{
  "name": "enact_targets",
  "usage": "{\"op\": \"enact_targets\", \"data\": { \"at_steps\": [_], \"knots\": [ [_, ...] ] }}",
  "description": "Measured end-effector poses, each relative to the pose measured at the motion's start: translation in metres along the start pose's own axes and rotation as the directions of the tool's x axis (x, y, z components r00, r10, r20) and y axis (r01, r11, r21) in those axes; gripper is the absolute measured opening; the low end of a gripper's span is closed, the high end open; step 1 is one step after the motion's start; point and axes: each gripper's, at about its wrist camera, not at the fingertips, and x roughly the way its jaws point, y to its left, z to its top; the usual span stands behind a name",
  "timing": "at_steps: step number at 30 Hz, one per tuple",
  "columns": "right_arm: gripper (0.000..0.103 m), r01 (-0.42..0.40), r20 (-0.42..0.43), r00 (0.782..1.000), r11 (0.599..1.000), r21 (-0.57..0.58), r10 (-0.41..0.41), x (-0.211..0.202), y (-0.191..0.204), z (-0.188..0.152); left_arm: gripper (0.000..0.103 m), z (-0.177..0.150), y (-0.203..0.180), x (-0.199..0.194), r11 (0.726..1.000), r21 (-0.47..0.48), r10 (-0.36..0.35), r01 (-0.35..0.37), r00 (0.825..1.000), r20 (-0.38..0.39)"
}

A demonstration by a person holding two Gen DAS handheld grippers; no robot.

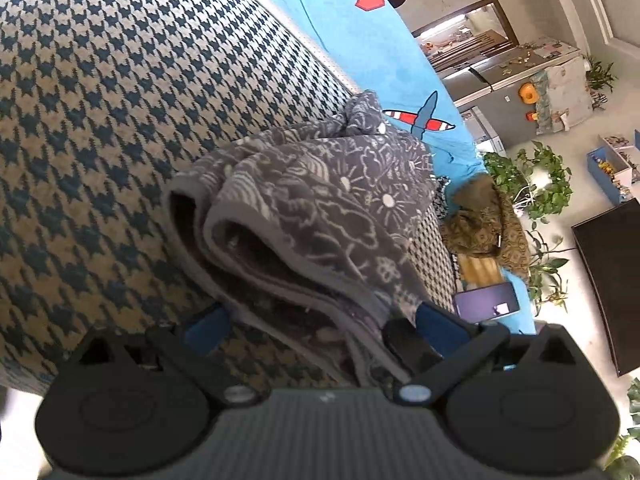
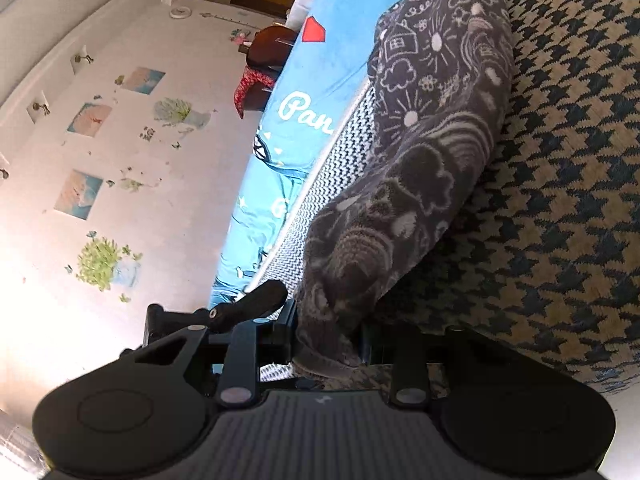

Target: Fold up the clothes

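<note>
The grey garment [image 1: 304,208], printed with white doodles (clouds, houses, flowers), lies bunched in thick folded layers on the houndstooth cover [image 1: 100,120], its plain fleecy inside showing at the folds. The left gripper [image 1: 320,320] has its fingers spread either side of the folds, whether pressing I cannot tell. The right gripper [image 2: 332,344] is clamped on the garment's end.

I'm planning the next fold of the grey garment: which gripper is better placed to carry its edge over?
Probably the right gripper: its jaws look pinched on the garment. The left gripper stands wide, with the folded layers lying loose between its fingers, so it would have to close first.
</note>
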Motion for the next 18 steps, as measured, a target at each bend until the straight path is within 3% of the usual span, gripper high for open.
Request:
{"op": "enact_targets", "data": {
  "at_steps": [5, 14, 18],
  "knots": [
    [0.03, -0.024, 0.014, 1.0, 0.999, 0.024, 0.023, -0.001, 0.0, 0.002, 0.103, 0.003, 0.002, 0.009, 0.997, -0.067, -0.032, 0.032, 0.999, -0.003],
    [0.03, -0.051, 0.023, 0.998, 0.998, 0.029, 0.05, -0.002, 0.0, 0.003, 0.103, 0.021, -0.004, 0.033, 0.997, -0.062, 0.045, -0.044, 0.999, 0.013],
    [0.03, -0.027, 0.004, 1.0, 1.0, 0.016, 0.027, -0.001, -0.001, 0.001, 0.103, 0.029, -0.005, 0.044, 0.993, -0.027, 0.115, -0.114, 0.993, 0.025]
  ]
}}
